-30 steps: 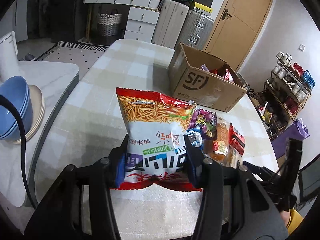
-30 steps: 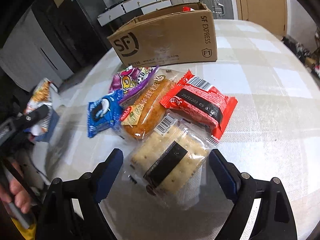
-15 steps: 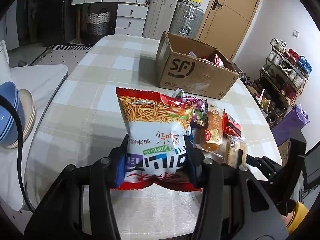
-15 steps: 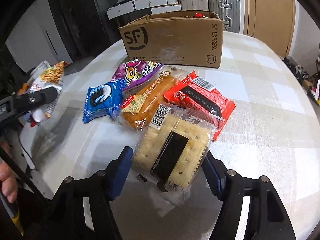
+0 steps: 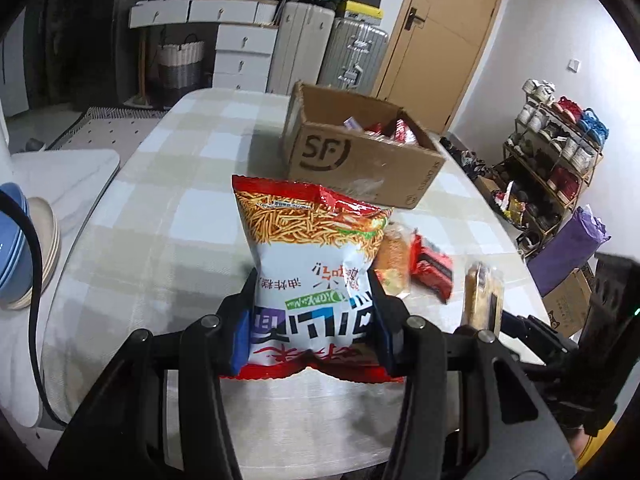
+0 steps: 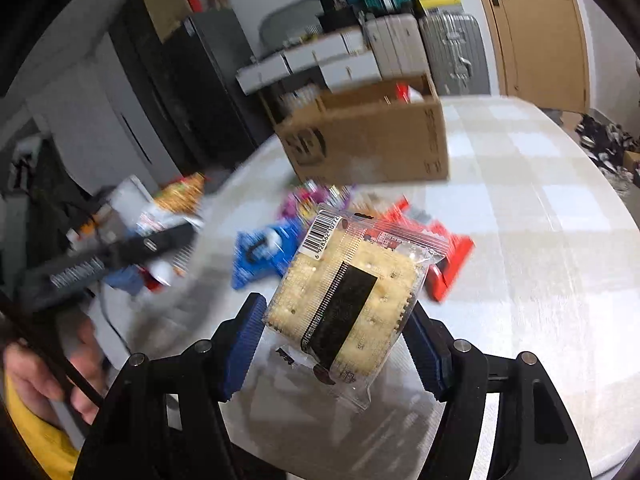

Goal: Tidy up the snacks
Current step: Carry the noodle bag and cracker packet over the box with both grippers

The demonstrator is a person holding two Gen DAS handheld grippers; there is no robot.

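- The left gripper [image 5: 312,320] is closed on the lower half of a bag of crispy noodle snack [image 5: 312,264], blue pads pinching both side edges so the bag stands upright above the checked table [image 5: 168,220], ready to carry.
- At 12 o'clock beyond it sits the open SF cardboard box [image 5: 360,160], already holding packets; I judge it the destination.
- The remaining snacks, a bread roll [image 5: 394,256] and a red packet [image 5: 434,266], lie at 2 o'clock on the table.
- The right gripper [image 6: 336,332] is clamped across a clear cracker pack [image 6: 348,292], held flat-on.
- Half a second ago that pack rested on the table within the jaws; now it is lifted, and the box looks nearer in both views.
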